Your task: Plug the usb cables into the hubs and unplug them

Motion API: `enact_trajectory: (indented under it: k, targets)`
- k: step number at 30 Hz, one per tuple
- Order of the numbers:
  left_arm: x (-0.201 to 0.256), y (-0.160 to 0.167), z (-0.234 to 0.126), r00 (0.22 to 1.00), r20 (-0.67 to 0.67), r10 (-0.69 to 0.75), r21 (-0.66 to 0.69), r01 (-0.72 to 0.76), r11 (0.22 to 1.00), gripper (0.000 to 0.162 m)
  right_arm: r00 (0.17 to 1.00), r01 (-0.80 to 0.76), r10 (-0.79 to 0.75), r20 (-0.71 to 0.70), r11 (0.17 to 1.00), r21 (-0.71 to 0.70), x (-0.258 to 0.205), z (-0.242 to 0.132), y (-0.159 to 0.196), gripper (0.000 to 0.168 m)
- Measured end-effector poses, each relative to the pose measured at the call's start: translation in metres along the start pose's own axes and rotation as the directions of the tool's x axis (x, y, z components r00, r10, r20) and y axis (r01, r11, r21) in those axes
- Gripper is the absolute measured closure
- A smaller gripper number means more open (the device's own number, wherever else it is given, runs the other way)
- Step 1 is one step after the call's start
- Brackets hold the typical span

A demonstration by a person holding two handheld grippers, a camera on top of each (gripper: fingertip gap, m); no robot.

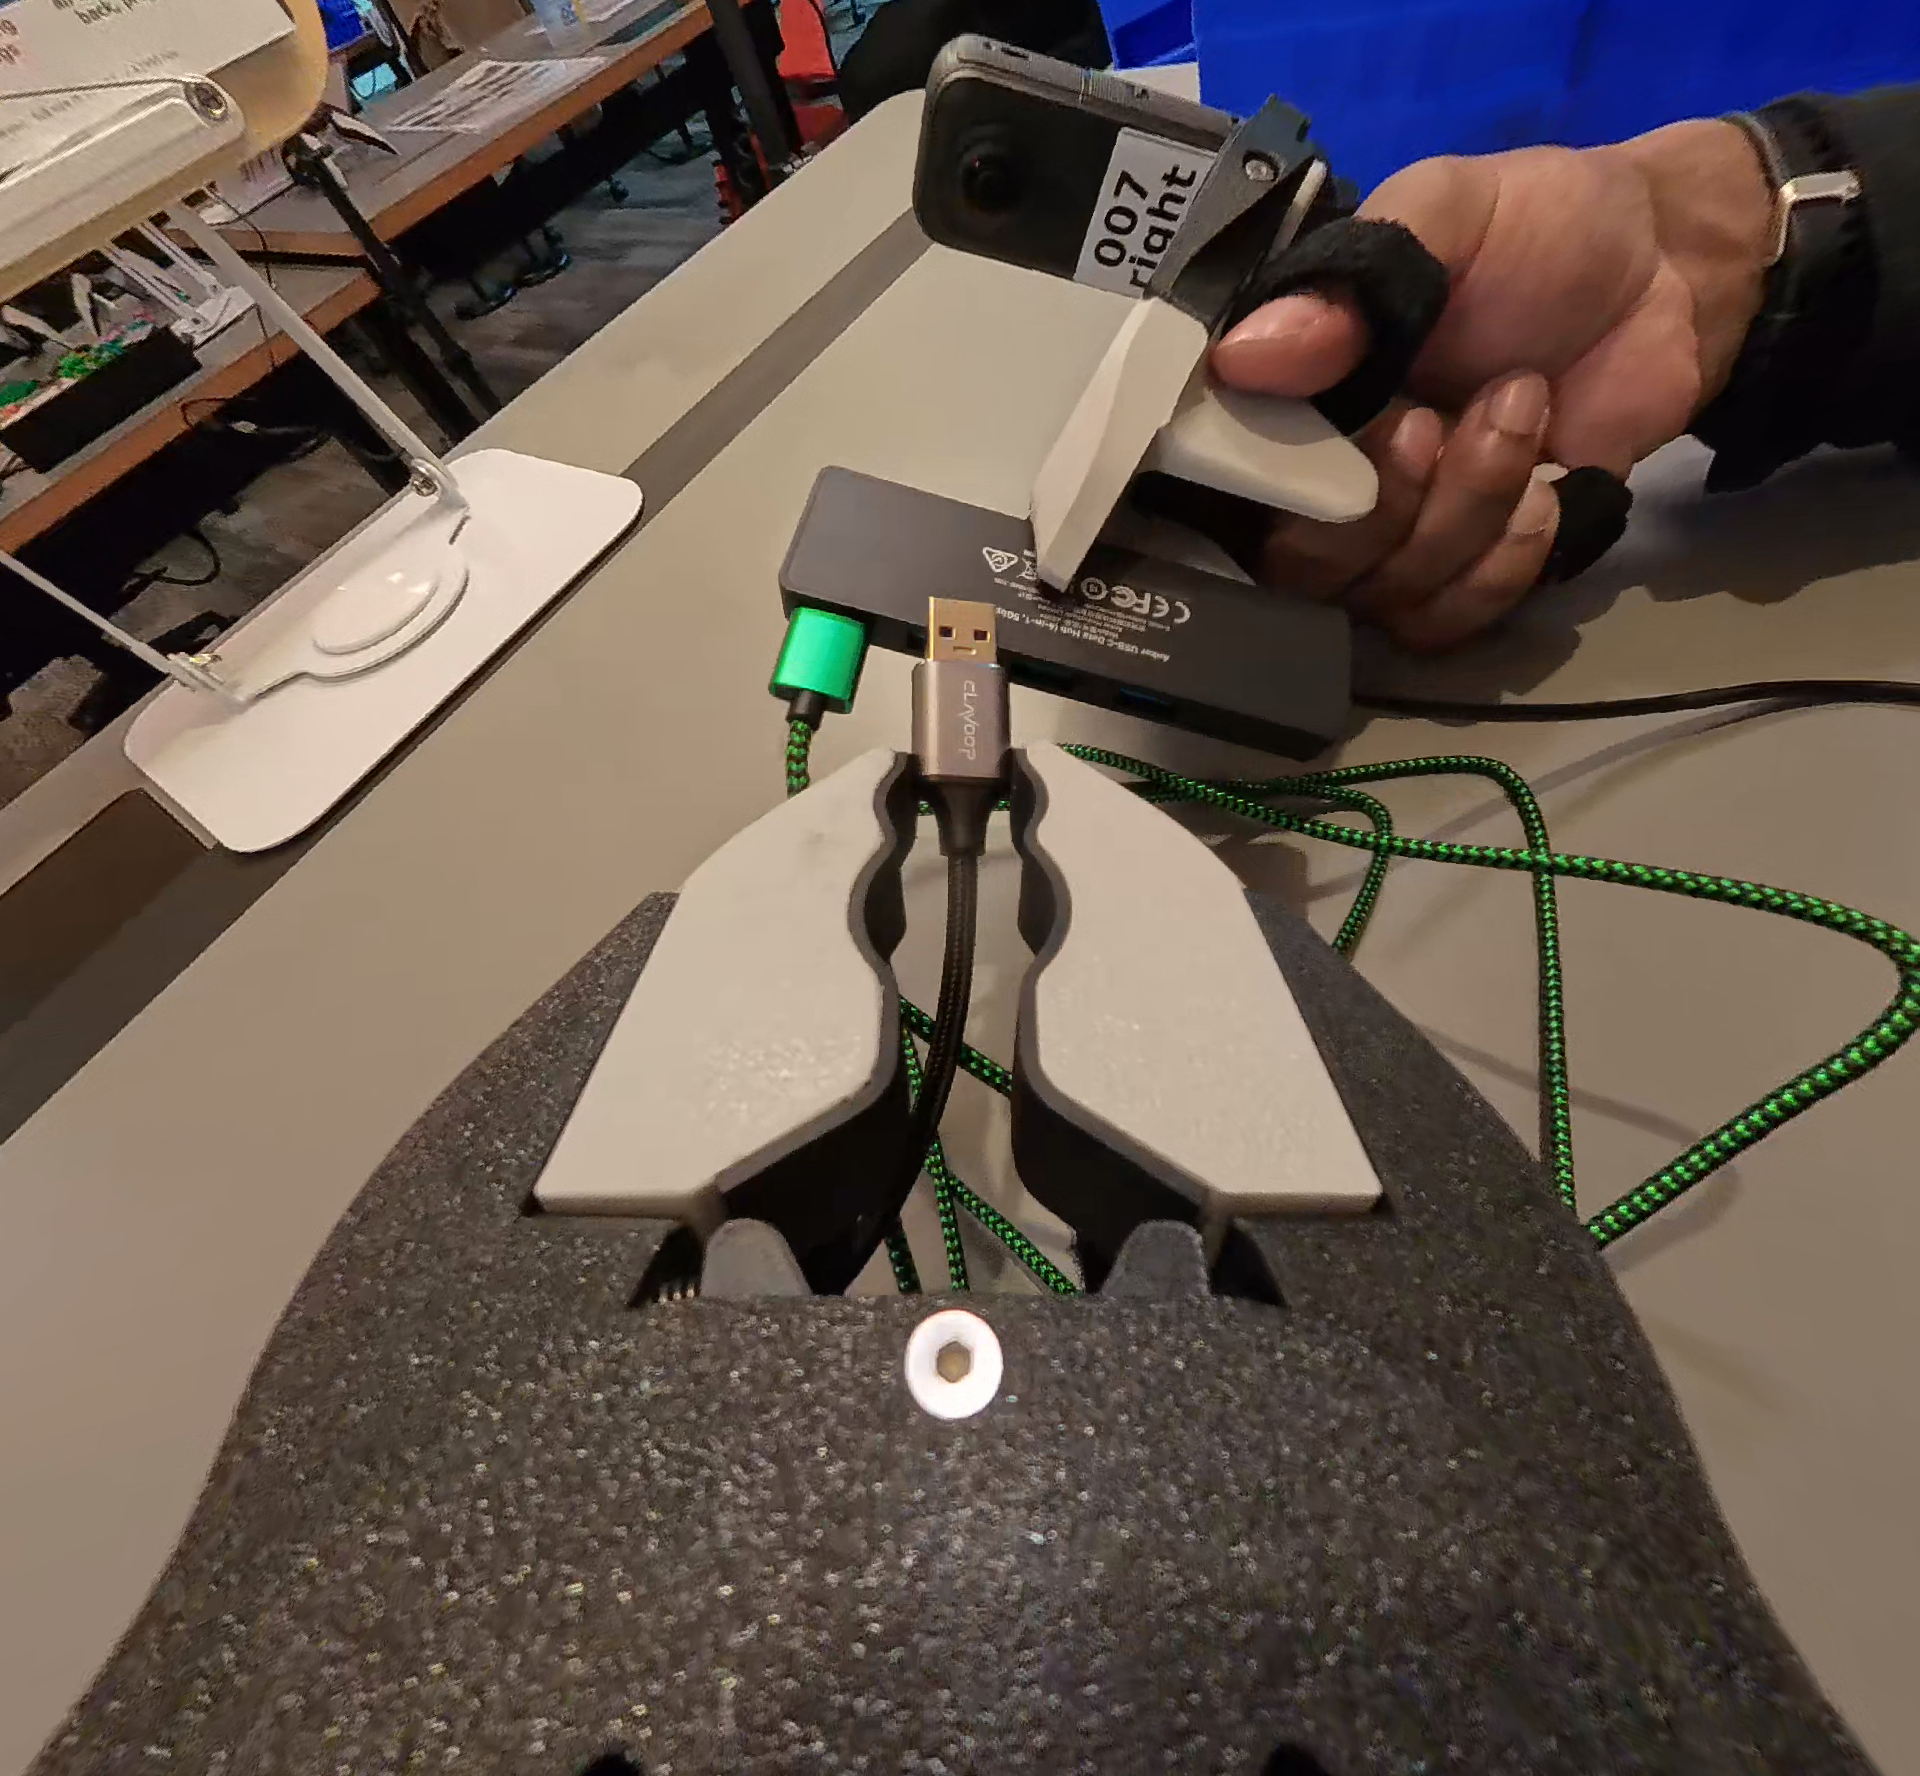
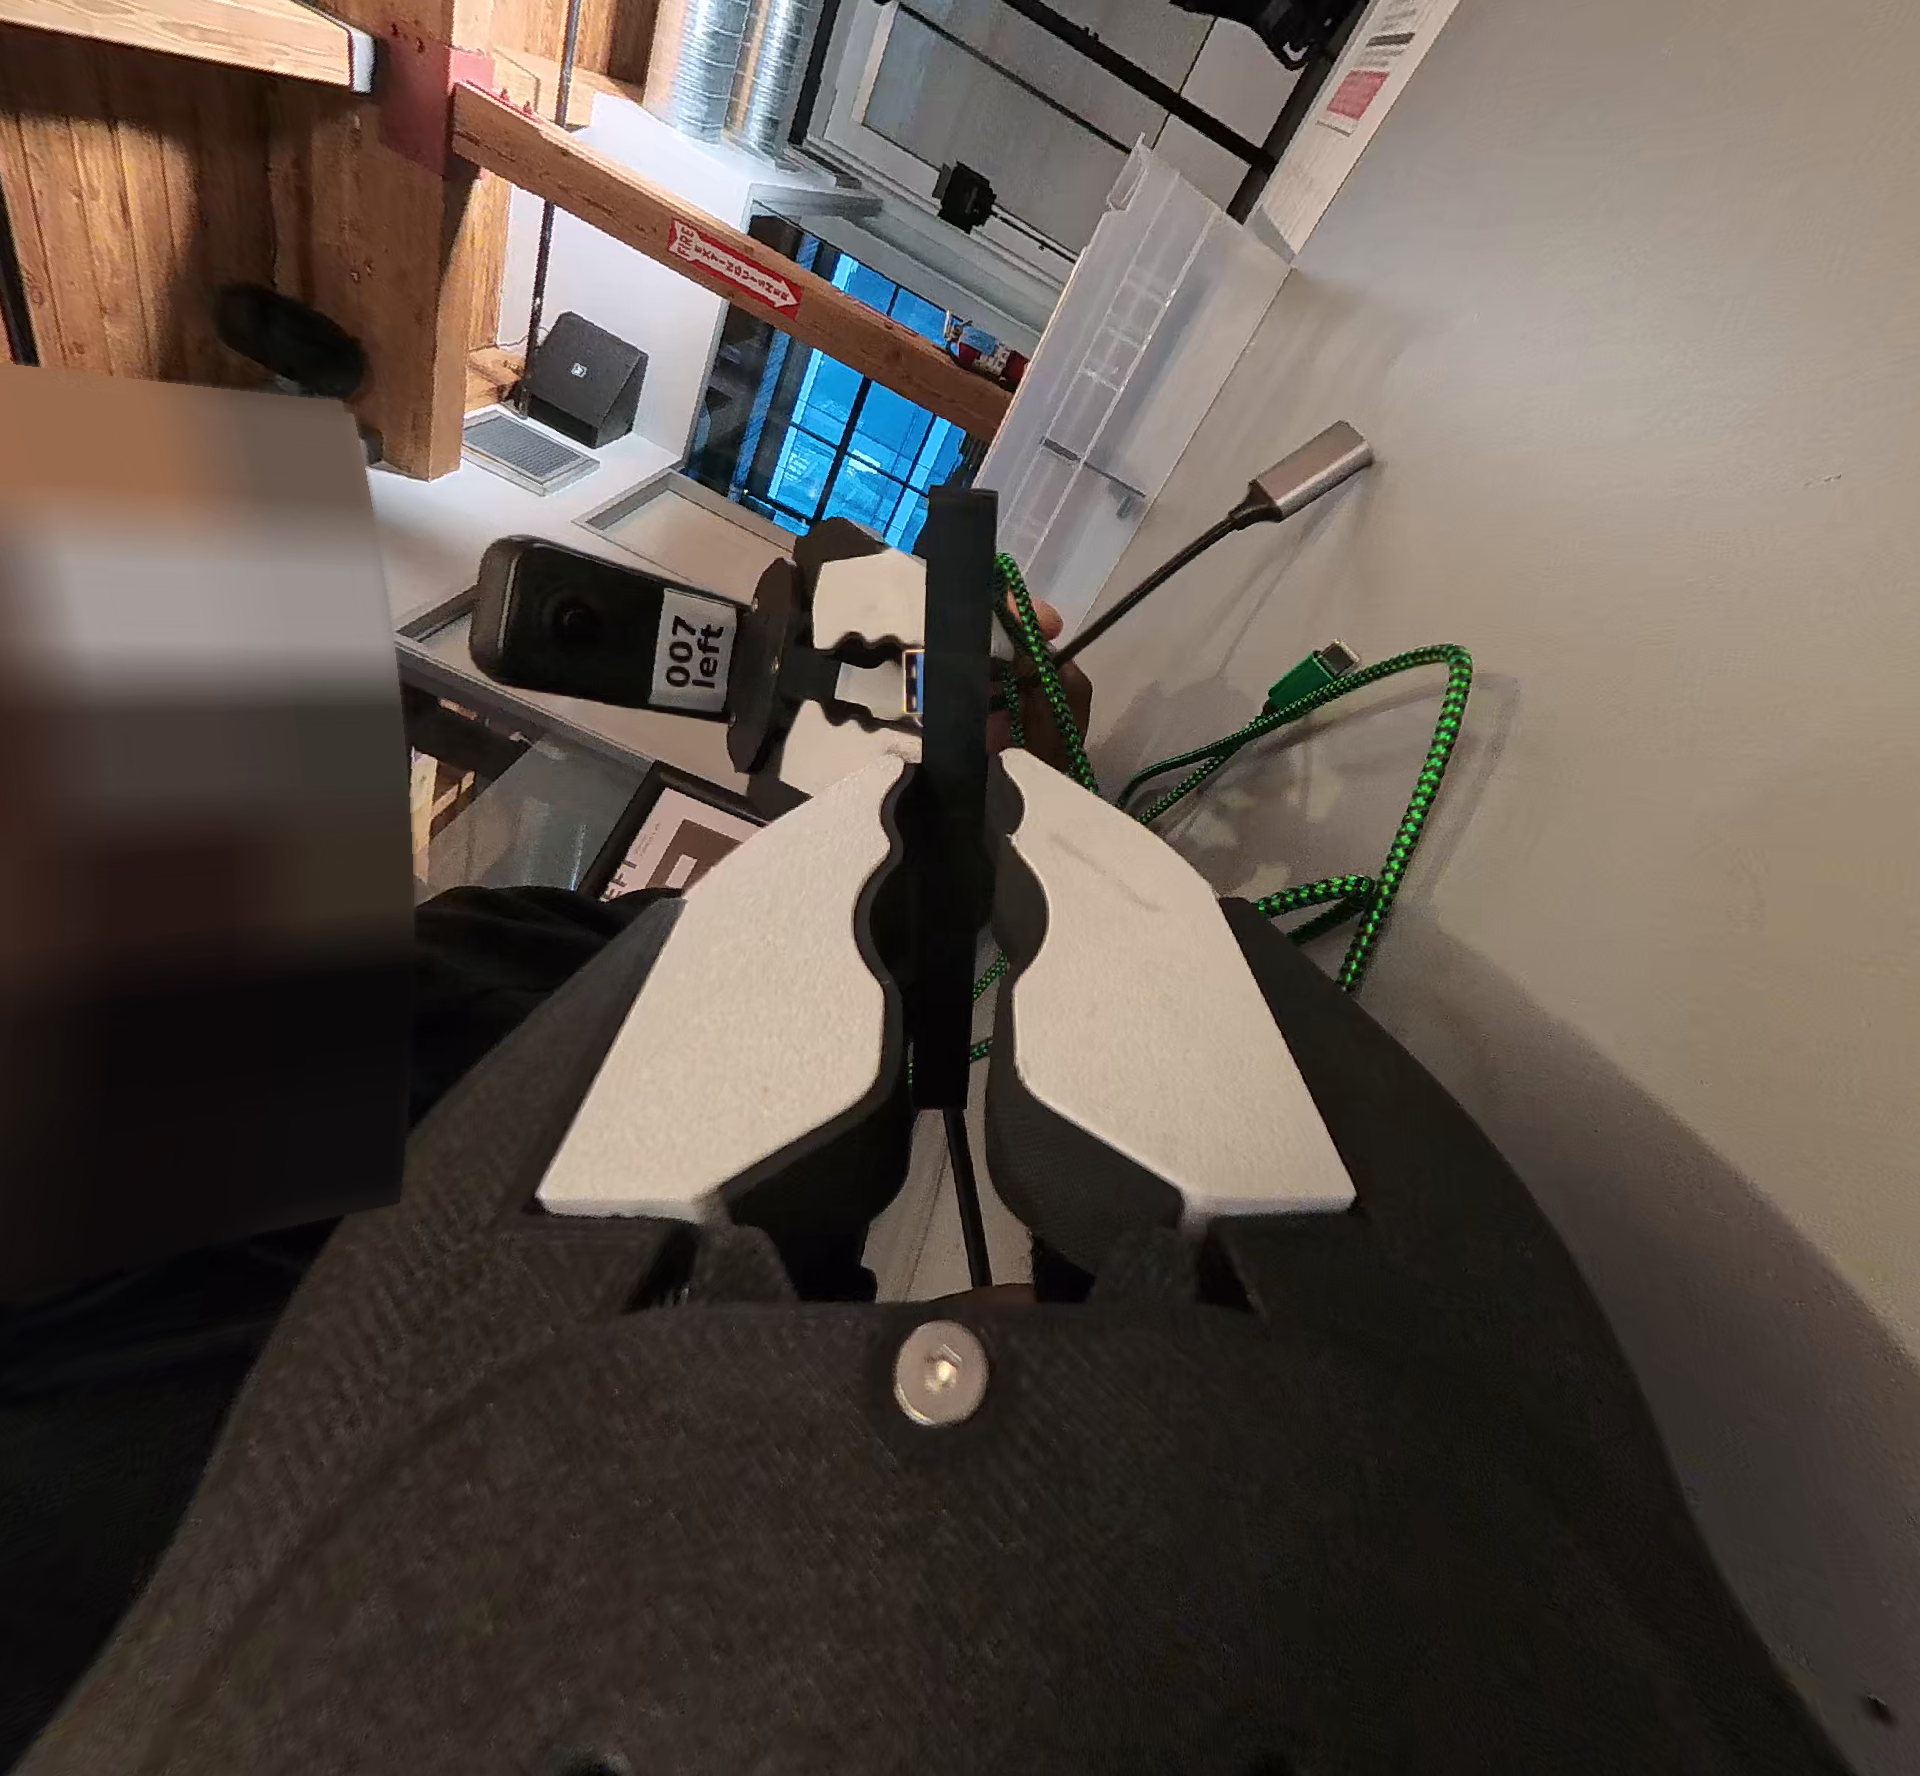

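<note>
1. In the left wrist view the left claw [image 1: 958, 770] is closed on a grey USB plug [image 1: 960, 718]. The plug's gold metal tip points up toward the centre of the frame, and its black braided cable [image 1: 951, 978] runs back between the fingers.
2. The gold tip sits just in front of the black hub [image 1: 1195, 646], near its port edge; whether it touches cannot be told.
3. A green USB plug [image 1: 818, 661] is seated in the hub's left end, and its green braided cable [image 1: 1455, 853] loops over the grey table [image 1: 416, 947] at centre right.
4. The right claw [image 1: 1049, 573], at upper right, is clamped on the hub, held by a hand [image 1: 1538, 376].
5. In the right wrist view the right claw [image 2: 951, 791] is closed on the hub [image 2: 956, 646], seen edge-on at the centre of the frame.
6. The left claw [image 2: 868, 682] appears beyond it, left of the hub.
7. A grey adapter [image 2: 1304, 474] lies at upper right on the table [image 2: 1662, 583].
</note>
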State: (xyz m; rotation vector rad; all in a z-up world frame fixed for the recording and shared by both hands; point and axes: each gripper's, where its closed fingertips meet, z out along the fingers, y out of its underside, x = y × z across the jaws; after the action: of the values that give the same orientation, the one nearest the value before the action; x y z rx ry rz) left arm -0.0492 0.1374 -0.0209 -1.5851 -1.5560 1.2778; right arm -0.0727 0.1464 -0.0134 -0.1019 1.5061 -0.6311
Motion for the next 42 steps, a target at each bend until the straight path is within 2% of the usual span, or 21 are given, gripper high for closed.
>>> enact_trajectory:
  k: [10,17,26,33,42]
  targets:
    - [0.001,0.012,0.002,1.000,0.009,-0.018,-0.110,0.019,0.994,0.145,0.999,0.016,-0.018,-0.051,0.999,-0.033,0.005,-0.006,0.003,0.158]
    - [0.005,0.021,0.004,0.999,-0.041,-0.031,-0.157,0.024,0.987,0.145,0.995,0.034,-0.043,-0.088,0.995,-0.094,0.009,-0.003,0.011,0.158]
    - [0.012,0.030,-0.001,0.981,-0.121,0.148,-0.200,-0.171,0.965,0.145,0.981,0.076,-0.121,-0.153,0.961,-0.267,0.015,0.000,0.031,0.158]
    - [0.020,0.029,-0.011,0.924,-0.167,0.344,-0.171,-0.371,0.913,0.145,0.970,0.124,-0.196,-0.140,0.905,-0.407,0.013,0.004,0.050,0.159]
    - [0.025,0.023,-0.015,0.906,-0.161,0.392,-0.152,-0.415,0.897,0.145,0.962,0.204,-0.251,-0.111,0.924,-0.322,0.008,0.008,0.040,0.158]
